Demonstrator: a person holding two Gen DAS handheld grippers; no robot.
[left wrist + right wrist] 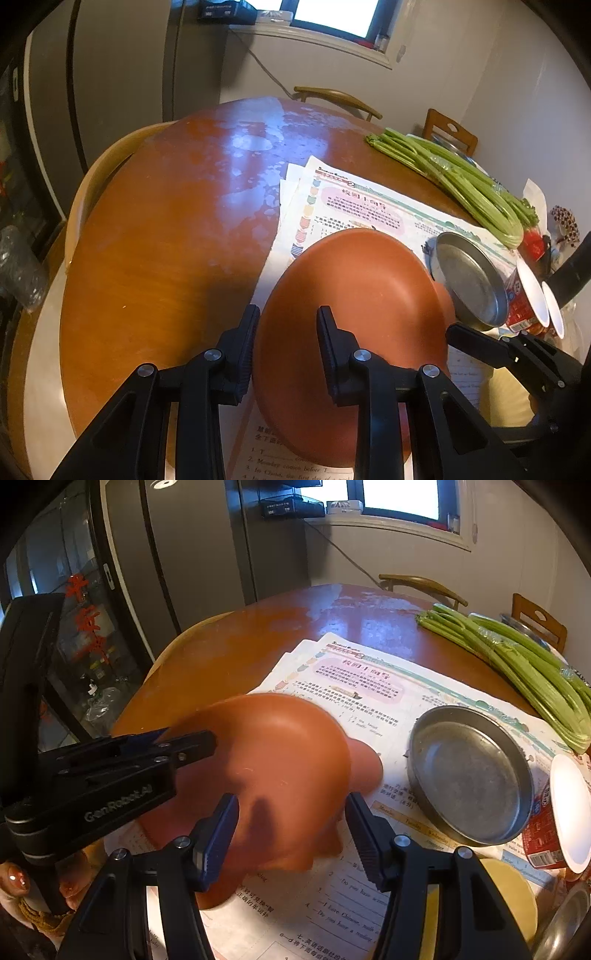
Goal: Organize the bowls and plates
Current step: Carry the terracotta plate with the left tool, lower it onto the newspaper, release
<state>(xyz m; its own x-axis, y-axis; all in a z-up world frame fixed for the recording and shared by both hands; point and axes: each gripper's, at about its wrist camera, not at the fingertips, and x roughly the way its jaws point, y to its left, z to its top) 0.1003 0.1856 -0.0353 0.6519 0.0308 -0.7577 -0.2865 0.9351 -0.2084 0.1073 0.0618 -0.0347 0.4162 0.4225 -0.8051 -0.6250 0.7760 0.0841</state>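
A tilted orange-brown plate (354,295) (258,746) hangs over the papers on the round wooden table (166,240). My left gripper (289,314) is shut on its near rim, one finger outside and one inside; in the right wrist view the left gripper (199,744) reaches in from the left. A second orange piece (365,764) (445,299) pokes out from under the plate, blurred. My right gripper (291,799) is open, its fingers apart just above the plate with nothing pinched; the right gripper (452,332) also shows beside the shallow metal dish (472,284) (469,775).
Printed worksheets (351,206) cover the near right of the table. A celery bunch (517,657) lies at the far right. A red cup with a white lid (554,819) and a pale yellow disc (517,893) sit right of the dish. Chairs ring the table; a dark cabinet stands left.
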